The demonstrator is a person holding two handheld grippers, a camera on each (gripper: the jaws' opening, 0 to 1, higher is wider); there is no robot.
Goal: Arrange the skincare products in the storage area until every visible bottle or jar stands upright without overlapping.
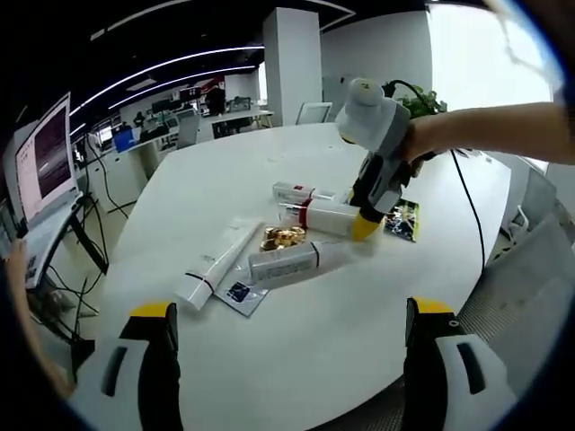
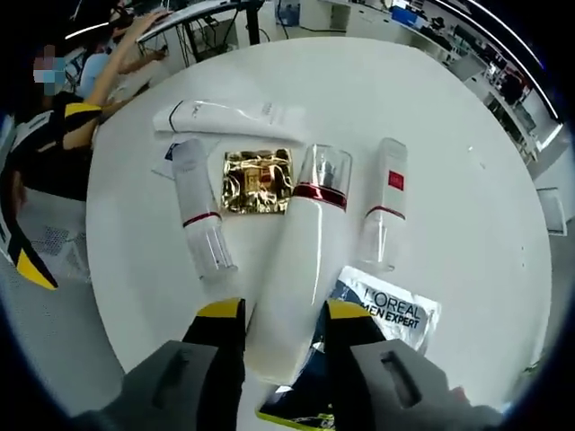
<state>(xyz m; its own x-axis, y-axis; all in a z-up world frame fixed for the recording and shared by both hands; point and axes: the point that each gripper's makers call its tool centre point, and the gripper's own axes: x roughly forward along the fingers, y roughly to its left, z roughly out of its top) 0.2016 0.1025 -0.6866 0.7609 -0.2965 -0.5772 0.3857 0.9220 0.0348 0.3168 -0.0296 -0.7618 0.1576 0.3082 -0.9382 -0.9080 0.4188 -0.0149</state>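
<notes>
Lying flat on the white tabletop, all the skincare products, none upright yet. Taking the gold foil packet as landmark: resting just right of it in the right gripper view, the large white bottle with the red band, clear cap pointing away from the camera; lying left of the packet, a smaller clear-capped bottle; lying beyond the packet, a long white tube; further right of the big bottle, a slim bottle with a red label.

Closing around the base of the large white bottle, the right claw, yellow tips pressing both sides. Hovering near the tabletop edge, well apart from the packet, the left claw, spread wide and carrying nothing. Sitting under the gripped bottle's lower end, a printed sachet.
</notes>
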